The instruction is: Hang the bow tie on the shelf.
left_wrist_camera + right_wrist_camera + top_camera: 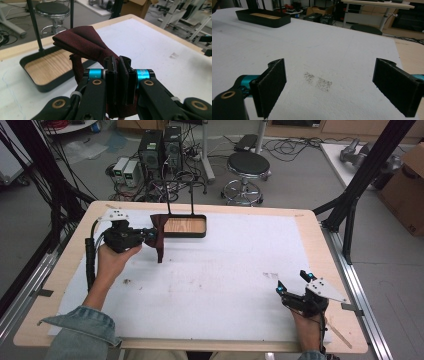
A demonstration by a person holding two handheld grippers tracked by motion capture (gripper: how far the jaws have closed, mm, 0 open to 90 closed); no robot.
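Observation:
A dark red bow tie (pixel 158 234) hangs above the white table cover, pinched at its knot by my left gripper (pixel 148 236). In the left gripper view the jaws are shut on the bow tie (pixel 85 42), whose wing spreads up and away from my left gripper (pixel 120 62) while its strap dangles below. A black tray with a wooden floor (pixel 186 226) stands just right of the tie. My right gripper (pixel 293 282) rests near the table's front right with its jaws wide apart and nothing between them; its pads (pixel 272 82) frame a grey smudge on the cover.
Two thin black rods rise from the tray (pixel 37 77) at its back. The white cover (pixel 225 275) spans most of the wooden table. A black stool (pixel 247 167) and computer towers (pixel 160 147) stand on the floor beyond the far edge.

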